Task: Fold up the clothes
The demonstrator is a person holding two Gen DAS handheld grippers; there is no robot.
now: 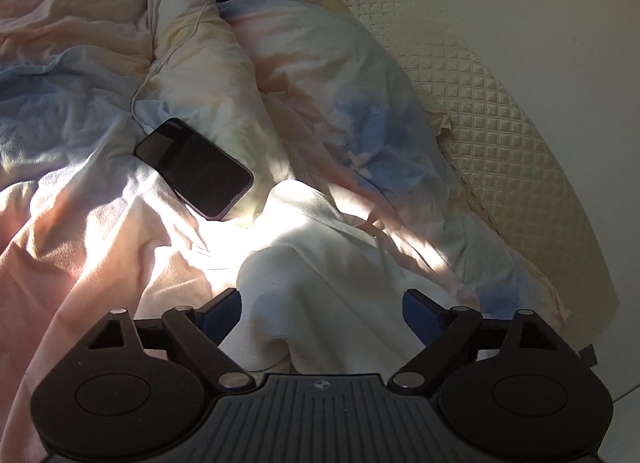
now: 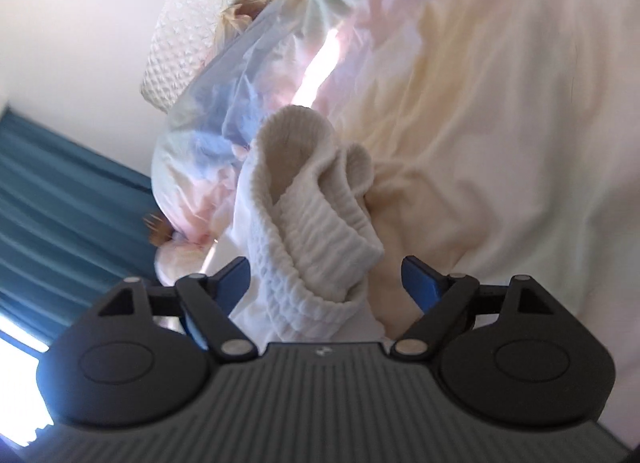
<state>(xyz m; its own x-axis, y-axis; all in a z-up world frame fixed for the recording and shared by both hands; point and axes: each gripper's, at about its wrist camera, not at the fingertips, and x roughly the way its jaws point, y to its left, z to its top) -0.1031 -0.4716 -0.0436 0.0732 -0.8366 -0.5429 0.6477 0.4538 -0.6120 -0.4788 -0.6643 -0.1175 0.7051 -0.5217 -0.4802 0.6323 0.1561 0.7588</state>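
Where sunlight falls, rumpled pastel duvet (image 1: pixel 328 111), quilted headboard (image 1: pixel 492 135).

A black phone (image 1: pixel 194 169) and its white cable (image 1: pixel 168 63) lie on the duvet (image 1: pixel 80 135), beyond the white garment (image 1: pixel 320 295); bare bedding lies left of them.

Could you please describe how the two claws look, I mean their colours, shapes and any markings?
The left claw and right claw look identical: black linkage arms with silver pivot pins, blue finger pads, two rounded black housings with oval insets, and a grey ribbed centre plate carrying a small round emblem. No cables or sleeves are visible.
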